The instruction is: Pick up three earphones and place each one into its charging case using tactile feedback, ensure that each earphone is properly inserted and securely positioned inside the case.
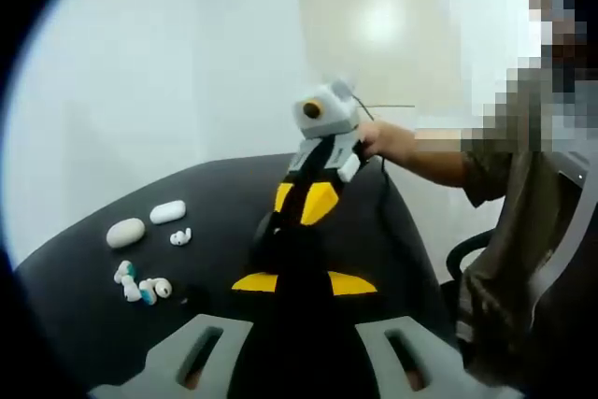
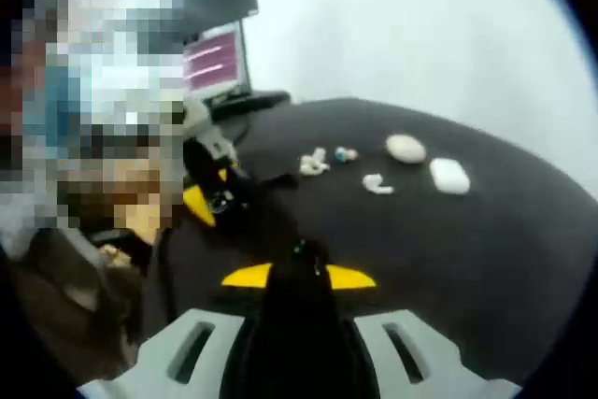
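Charging cases and earphones lie together on a dark surface [image 1: 84,315]. Going by size: a white rounded-rectangle case [image 1: 167,212] sits beside an oval off-white case [image 1: 125,232]. Near them is one small white earphone [image 1: 180,236], and a little apart lies a small cluster of white and teal earphones [image 1: 140,284].

In the left gripper view, all of these lie to the left of the left hand-held gripper [image 1: 301,362], well apart from it. The right hand-held gripper [image 1: 313,195], held by a person's hand [image 1: 385,142], hangs over the surface to the right of them.

In the right gripper view, the right hand-held gripper [image 2: 304,362] sits well short of the same items. Whether either gripper is spread or pressed together cannot be told; neither pinches anything visible.
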`<state>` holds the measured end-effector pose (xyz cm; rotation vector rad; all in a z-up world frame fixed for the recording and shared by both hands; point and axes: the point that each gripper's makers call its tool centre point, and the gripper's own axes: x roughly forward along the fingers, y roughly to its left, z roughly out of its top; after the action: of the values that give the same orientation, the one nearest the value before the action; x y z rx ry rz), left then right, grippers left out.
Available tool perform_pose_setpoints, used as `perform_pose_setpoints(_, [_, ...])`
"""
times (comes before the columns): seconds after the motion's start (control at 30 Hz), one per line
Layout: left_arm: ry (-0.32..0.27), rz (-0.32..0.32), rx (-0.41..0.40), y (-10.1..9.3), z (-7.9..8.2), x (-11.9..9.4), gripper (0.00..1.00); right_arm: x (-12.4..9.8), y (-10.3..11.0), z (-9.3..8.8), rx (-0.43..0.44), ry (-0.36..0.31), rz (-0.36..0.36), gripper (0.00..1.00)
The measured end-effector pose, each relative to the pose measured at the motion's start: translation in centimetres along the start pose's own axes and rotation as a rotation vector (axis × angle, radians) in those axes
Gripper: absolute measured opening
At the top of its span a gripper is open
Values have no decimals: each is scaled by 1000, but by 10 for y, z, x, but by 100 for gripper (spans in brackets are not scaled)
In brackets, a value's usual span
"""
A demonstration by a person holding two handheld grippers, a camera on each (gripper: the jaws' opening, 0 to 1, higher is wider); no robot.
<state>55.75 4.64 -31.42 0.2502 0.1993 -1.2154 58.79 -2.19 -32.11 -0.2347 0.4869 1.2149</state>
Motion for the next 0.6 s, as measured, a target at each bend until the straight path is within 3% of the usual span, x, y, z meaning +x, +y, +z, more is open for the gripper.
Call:
perform_pose_setpoints(0.13, [0,0,-1,0,0,0,15,-2,16,-1,-9,2,24,22])
perform_pose_setpoints(0.33, [1,2,-1,0,0,0,15,1,41,1,7,18,121,21])
perform_pose_setpoints(0.5, [1,3,0,0,0,0,15,-8,13,18,39,-48,46,20])
perform_pose_setpoints(0.6, [1,1,-1,0,0,0,15,-4,-3,22,-2,-52,16,20])
